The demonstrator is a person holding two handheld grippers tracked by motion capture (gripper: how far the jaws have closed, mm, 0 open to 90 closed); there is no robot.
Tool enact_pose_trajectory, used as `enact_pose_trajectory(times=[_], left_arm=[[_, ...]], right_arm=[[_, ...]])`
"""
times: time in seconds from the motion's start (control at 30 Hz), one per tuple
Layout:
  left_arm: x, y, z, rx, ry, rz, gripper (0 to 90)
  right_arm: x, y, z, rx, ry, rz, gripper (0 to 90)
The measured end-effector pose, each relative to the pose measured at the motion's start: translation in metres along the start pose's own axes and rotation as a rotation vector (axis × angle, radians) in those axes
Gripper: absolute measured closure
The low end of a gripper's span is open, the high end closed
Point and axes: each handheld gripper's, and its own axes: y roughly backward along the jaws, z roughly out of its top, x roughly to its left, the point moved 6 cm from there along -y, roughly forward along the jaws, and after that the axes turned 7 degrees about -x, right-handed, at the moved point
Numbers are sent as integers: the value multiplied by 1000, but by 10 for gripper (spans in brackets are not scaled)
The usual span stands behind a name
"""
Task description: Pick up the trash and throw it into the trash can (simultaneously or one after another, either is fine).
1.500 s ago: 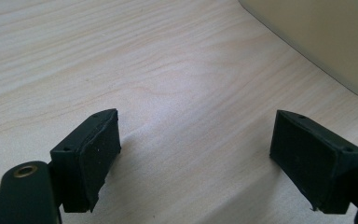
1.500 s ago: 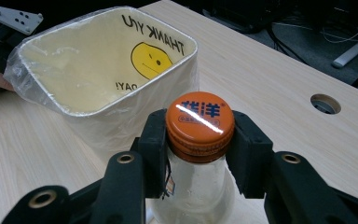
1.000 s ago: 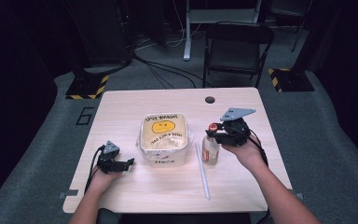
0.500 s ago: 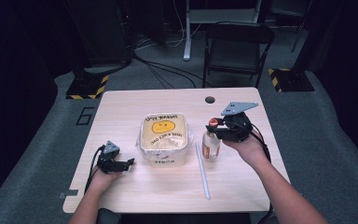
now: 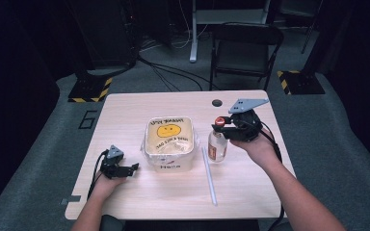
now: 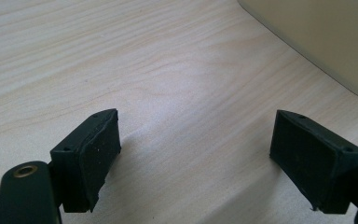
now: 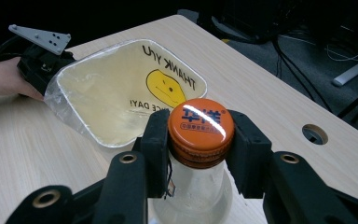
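A clear bottle (image 5: 217,147) with an orange cap (image 7: 200,125) stands upright just right of the tub. My right gripper (image 5: 220,125) is shut on its neck and cap; in the right gripper view both pads (image 7: 156,140) press the cap's sides. The cream tub (image 5: 169,142), sealed with a film printed with a yellow smiley, sits at the table's middle. My left gripper (image 5: 134,168) rests on the wood left of the tub, open, with bare tabletop between its jaws (image 6: 196,140).
A white straw (image 5: 209,175) lies on the table in front of the bottle. A cable hole (image 5: 216,102) is near the far edge. A black folding chair (image 5: 245,45) and cables stand beyond the table.
The right gripper has risen a little with the bottle in its grip. The left gripper and the tub have stayed put.
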Motion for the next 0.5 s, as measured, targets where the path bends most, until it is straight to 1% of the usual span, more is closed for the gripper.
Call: enact_pose_trajectory(times=[0.03, 0.07, 0.33, 0.5], left_arm=[[0, 0, 0, -1, 0, -1, 158], [0, 0, 0, -1, 0, -1, 158], [0, 0, 0, 0, 1, -1, 158], [0, 0, 0, 0, 0, -1, 158]], right_arm=[[1, 0, 1, 2, -4, -1, 619], [0, 0, 3, 1, 4, 1, 619], [3, 3, 13, 8, 14, 7, 619], [5, 7, 28, -5, 25, 17, 619]])
